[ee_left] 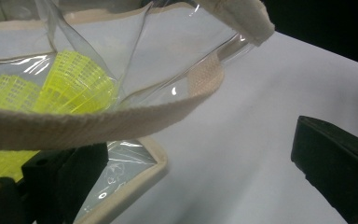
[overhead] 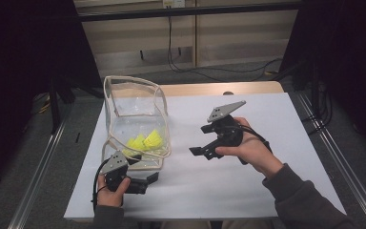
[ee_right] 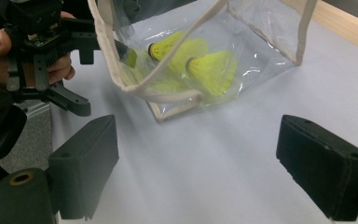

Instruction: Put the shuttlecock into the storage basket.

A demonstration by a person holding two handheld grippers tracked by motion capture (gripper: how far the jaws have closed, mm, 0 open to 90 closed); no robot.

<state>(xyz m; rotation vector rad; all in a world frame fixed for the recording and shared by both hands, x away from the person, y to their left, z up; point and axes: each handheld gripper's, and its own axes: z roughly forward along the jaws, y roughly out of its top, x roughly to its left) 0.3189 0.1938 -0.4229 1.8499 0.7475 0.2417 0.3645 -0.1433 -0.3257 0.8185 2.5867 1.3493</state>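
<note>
text: none readable | labels: none | brands: none | numbers: none | signs: none

Lab recording bay: black curtains [overhead: 24,57], aluminium rails [overhead: 38,176], loose cables [overhead: 181,62].

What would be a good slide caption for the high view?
Two hand-held grippers, left and right, flank a clear bag of yellow shuttlecocks.

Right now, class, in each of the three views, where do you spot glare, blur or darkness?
High view: dark surroundings, the white table lit brightly. Left gripper view: glare streaks on the clear bag, its beige strap close and soft-focused, the black fingers blurred. Right gripper view: highlights on the bag's plastic over the yellow shuttlecocks, a soft shadow beneath it.
</note>
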